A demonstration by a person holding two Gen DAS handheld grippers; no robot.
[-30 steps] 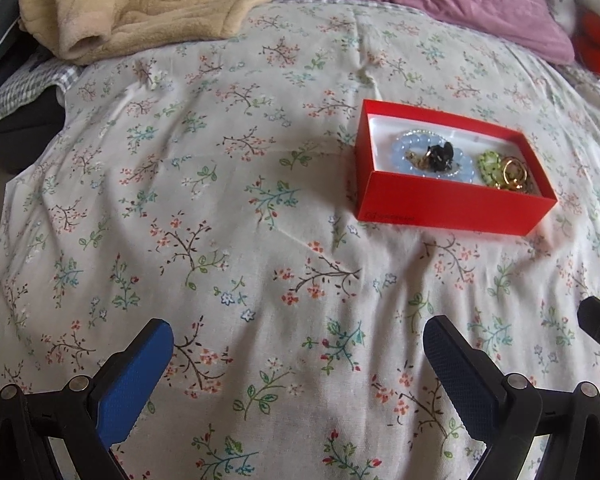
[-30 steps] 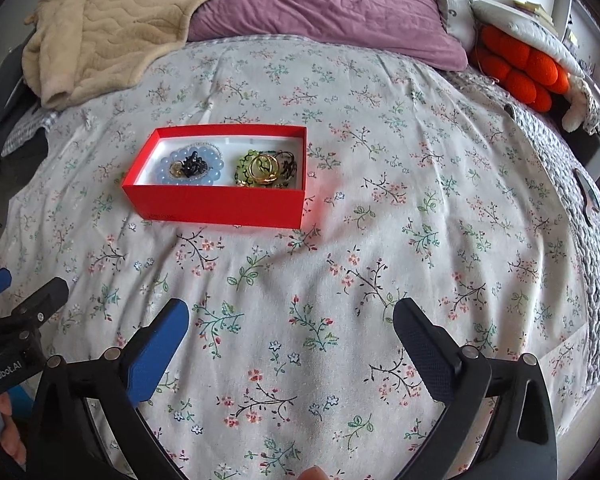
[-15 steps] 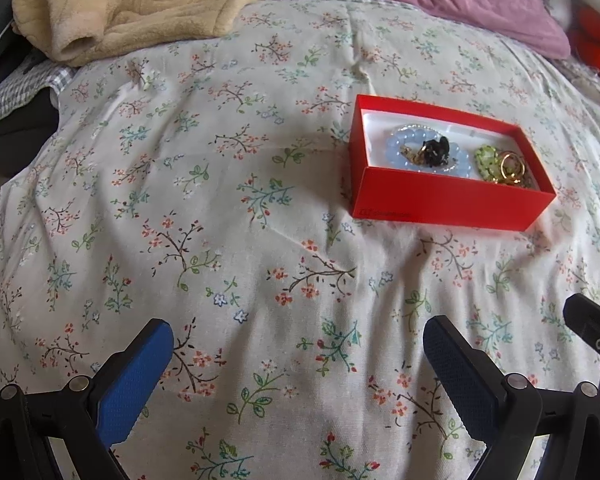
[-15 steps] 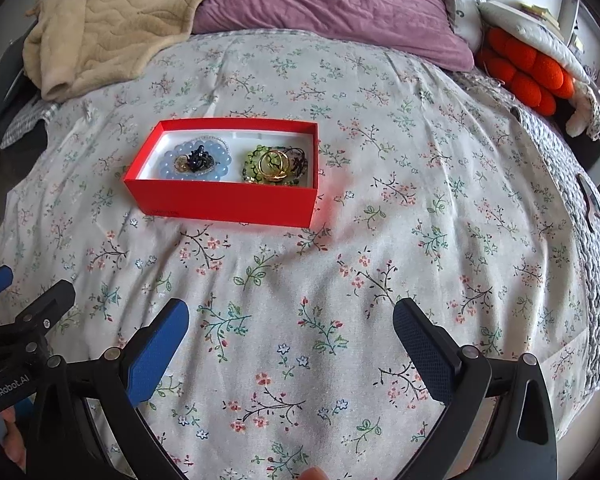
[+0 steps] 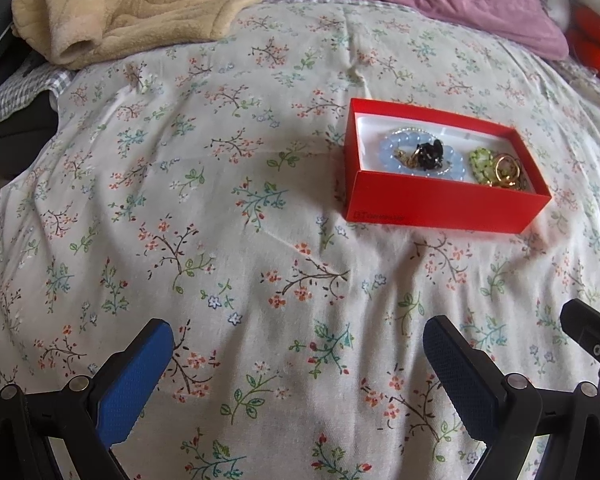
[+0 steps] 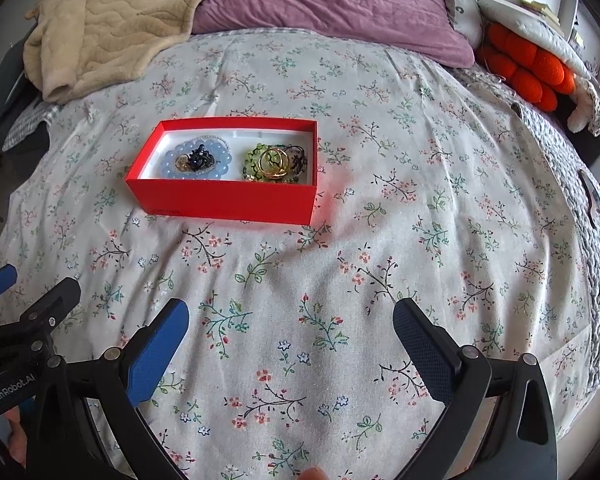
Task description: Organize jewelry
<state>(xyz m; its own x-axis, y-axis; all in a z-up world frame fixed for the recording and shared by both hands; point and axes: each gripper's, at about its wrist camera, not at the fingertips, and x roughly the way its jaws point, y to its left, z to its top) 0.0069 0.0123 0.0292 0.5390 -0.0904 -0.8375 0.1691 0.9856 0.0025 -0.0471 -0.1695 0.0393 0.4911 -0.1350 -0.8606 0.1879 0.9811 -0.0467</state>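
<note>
An open red box point(image 5: 440, 200) point(image 6: 228, 200) with a white lining rests on the floral bedspread. Inside it, at the left, lies a pale blue bead bracelet point(image 5: 388, 156) point(image 6: 170, 164) with a black piece point(image 5: 430, 154) point(image 6: 200, 156) in its middle. At the right lies a green bead bracelet point(image 5: 480, 160) point(image 6: 254, 160) with gold rings point(image 5: 508, 168) point(image 6: 274, 162) on top. My left gripper point(image 5: 298, 364) hovers open over the spread, short of the box and to its left. My right gripper point(image 6: 290, 342) is open too, nearer than the box and to its right. Both hold nothing.
A beige blanket point(image 6: 112, 28) and a purple pillow point(image 6: 332, 0) lie at the head of the bed. An orange plush thing point(image 6: 528, 64) sits at the right edge. The left gripper's body point(image 6: 24, 332) shows at the lower left of the right wrist view.
Both grippers have drifted slightly, so the red box sits a little lower and nearer in each view. Both stay open and nothing was taken hold of.
</note>
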